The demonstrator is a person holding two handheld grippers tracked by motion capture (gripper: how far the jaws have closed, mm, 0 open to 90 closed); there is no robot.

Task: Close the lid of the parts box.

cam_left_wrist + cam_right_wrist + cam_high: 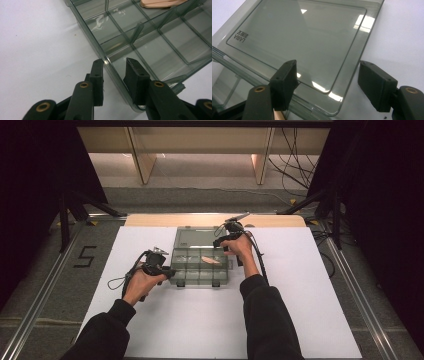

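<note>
Left tool (114,65) pinches the organizer box's (160,47) near wall; right tool (328,76), jaws apart, straddles its open lid's (307,37) corner.

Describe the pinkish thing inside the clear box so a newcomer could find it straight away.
On the white table sheet lies an open smoky-clear compartment box. In its far row, toward the right, lies the pale pink flat piece, the one thing that shows in the compartments.

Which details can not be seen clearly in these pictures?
- Pale pink flat piece in the clear grey plastic compartment box: cut off by the left gripper view's top edge; tiny in the high view.
- Open clear lid: its corner is cut off at the right gripper view's top.
- Left gripper: whether its pads press the box wall is unclear.
</note>
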